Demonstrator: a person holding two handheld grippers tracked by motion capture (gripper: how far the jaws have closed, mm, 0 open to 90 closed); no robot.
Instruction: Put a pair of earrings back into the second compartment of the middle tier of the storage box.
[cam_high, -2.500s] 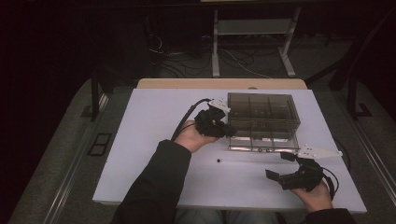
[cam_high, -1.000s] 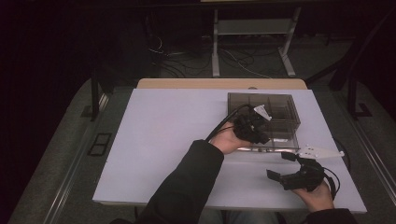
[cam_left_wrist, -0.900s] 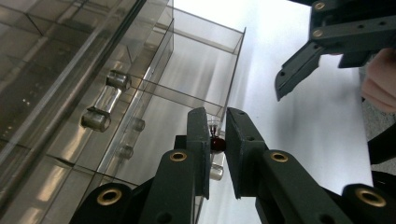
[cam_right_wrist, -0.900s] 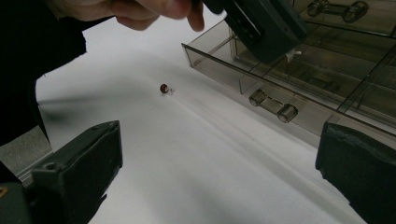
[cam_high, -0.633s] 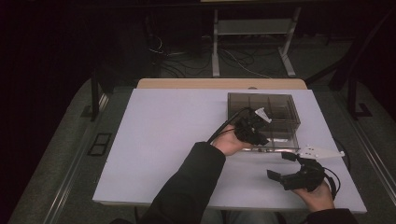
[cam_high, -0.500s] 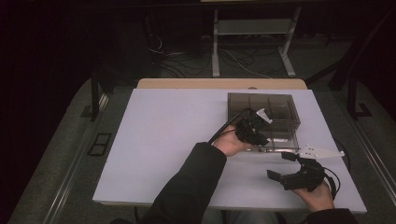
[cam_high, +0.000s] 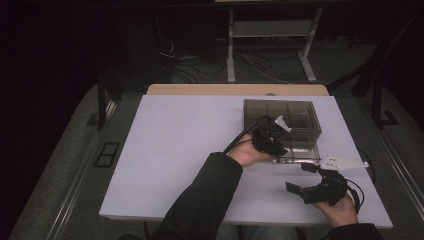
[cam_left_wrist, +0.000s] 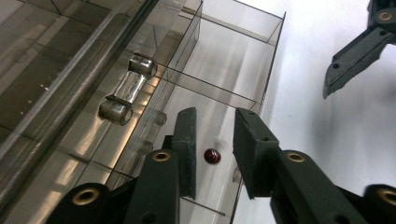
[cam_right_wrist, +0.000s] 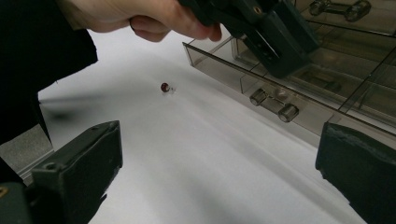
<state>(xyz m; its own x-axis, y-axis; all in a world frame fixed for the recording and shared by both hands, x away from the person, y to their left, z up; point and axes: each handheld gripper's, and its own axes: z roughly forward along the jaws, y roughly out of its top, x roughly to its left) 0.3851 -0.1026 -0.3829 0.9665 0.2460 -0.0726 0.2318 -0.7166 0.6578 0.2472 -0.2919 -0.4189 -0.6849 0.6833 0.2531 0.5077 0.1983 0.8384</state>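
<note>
A smoked clear organiser box (cam_high: 280, 107) stands on the white table (cam_high: 175, 150) with its front drawer (cam_high: 302, 150) pulled out. My left gripper (cam_high: 276, 134) hovers over that drawer. Its jaws (cam_left_wrist: 215, 116) have just been opening and stand slightly apart. A small red bead (cam_left_wrist: 212, 156) lies on the drawer floor in the gap between them, touched by neither pad. A second red bead (cam_right_wrist: 164, 87) rests on the table, left of the drawer front. My right gripper (cam_high: 298, 177) is held near the table's front right, jaws wide open (cam_right_wrist: 219, 140) and empty.
The drawer has thin clear dividers (cam_left_wrist: 219, 88) and a clear bar handle (cam_right_wrist: 273, 105) on its front. The person's left forearm in a dark sleeve (cam_high: 210, 195) reaches across the table's middle. Beyond the table's far edge, cables and a metal stand (cam_high: 270, 45) occupy the floor.
The left hand moved from beside the box's left corner to above the open drawer, then drew back slightly toward its front. Its jaws parted. The right gripper stayed put.
</note>
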